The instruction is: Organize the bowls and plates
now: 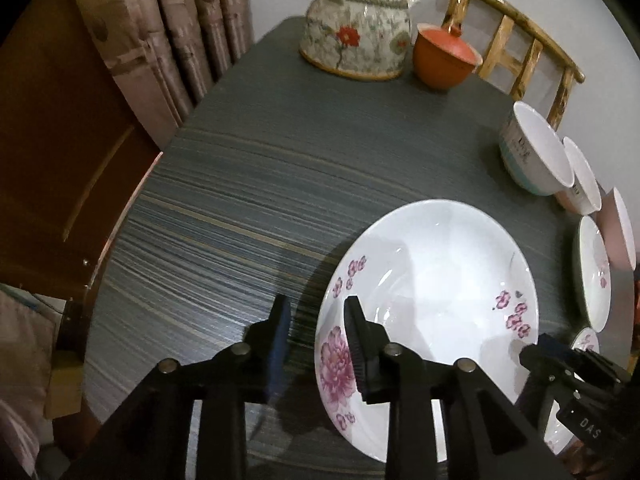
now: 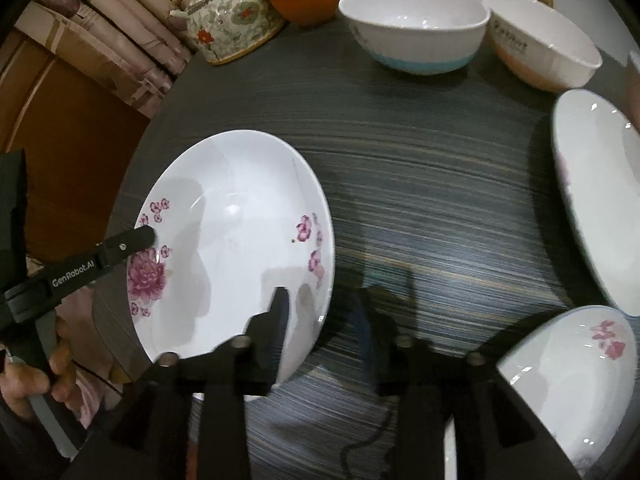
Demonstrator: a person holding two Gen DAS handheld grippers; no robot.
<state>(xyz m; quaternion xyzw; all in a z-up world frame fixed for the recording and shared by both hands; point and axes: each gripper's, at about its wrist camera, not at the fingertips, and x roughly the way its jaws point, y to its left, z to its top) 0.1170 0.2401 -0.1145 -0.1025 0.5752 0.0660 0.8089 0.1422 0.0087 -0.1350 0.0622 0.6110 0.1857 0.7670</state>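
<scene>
**Both grippers astride the big plate's rim, neither clamped**

I see the large flowered plate lying flat on the dark striped table. My left gripper stands part open over its left rim, one finger outside, one above the plate, pads not pressing. My right gripper is likewise part open at the opposite rim, holding nothing. Beyond sit a blue-banded bowl and a pink-banded bowl, side by side. Two more flowered dishes lie to the right. A teapot and orange lidded cup stand at the far edge
</scene>
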